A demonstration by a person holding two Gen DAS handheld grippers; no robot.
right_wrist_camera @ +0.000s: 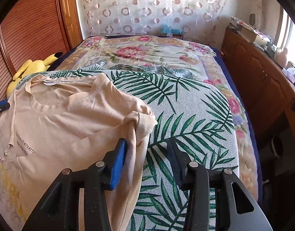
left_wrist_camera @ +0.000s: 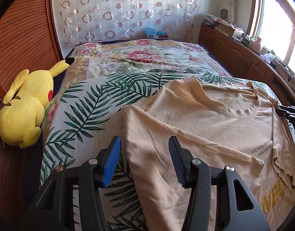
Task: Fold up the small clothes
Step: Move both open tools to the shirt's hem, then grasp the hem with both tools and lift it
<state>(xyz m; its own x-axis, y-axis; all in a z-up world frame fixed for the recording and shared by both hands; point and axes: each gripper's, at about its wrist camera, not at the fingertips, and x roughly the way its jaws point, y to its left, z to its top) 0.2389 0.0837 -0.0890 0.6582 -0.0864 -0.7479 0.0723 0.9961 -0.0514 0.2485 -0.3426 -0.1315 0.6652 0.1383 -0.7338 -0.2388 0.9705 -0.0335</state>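
T-shirt (left_wrist_camera: 205, 119): soft matt cloth | leaf-print cover (right_wrist_camera: 186, 119): coarse weave | cabinet (right_wrist_camera: 262, 80): glossy wood

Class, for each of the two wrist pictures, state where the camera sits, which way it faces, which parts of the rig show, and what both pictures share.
Left wrist: on the left gripper, open over the beige T-shirt's left edge, facing the curtain; the right gripper shows at the right edge.
Right wrist: on the right gripper, open at the shirt's right side, facing likewise.
Shared: shirt, palm-leaf cloth, yellow plush, floral bedspread.
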